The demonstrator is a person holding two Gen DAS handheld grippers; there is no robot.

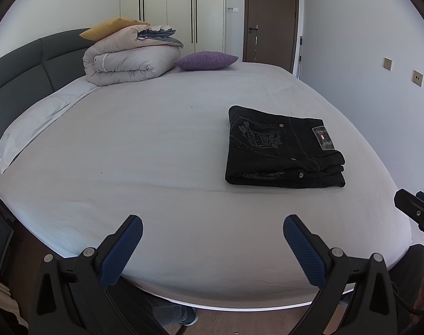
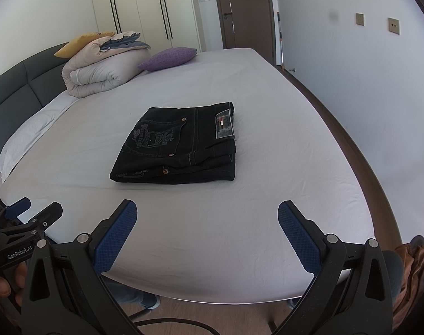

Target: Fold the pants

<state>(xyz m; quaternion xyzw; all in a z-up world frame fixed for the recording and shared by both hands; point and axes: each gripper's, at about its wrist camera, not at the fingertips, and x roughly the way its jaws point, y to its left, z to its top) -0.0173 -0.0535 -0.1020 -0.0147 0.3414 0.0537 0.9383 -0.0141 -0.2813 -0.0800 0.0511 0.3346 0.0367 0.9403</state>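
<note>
Black jeans (image 1: 281,148) lie folded into a compact rectangle on the white bed sheet (image 1: 142,153), back pocket embroidery and waist label facing up. In the right wrist view the same pants (image 2: 178,148) sit straight ahead, in the middle of the bed (image 2: 267,181). My left gripper (image 1: 213,233) is open over the near edge of the bed, left of the pants and well short of them. My right gripper (image 2: 207,220) is open too, a short way in front of the pants, holding nothing. Each gripper shows in the other's view: right gripper (image 1: 415,212), left gripper (image 2: 30,217).
A rolled duvet (image 1: 131,55) with a yellow cushion (image 1: 111,28) on it and a purple cushion (image 1: 205,60) sit at the far end by the dark headboard (image 1: 30,69). A pillow (image 1: 36,122) lies along the left side. Wardrobes and a brown door (image 1: 270,16) stand behind. A hand (image 2: 2,287) holds the left gripper.
</note>
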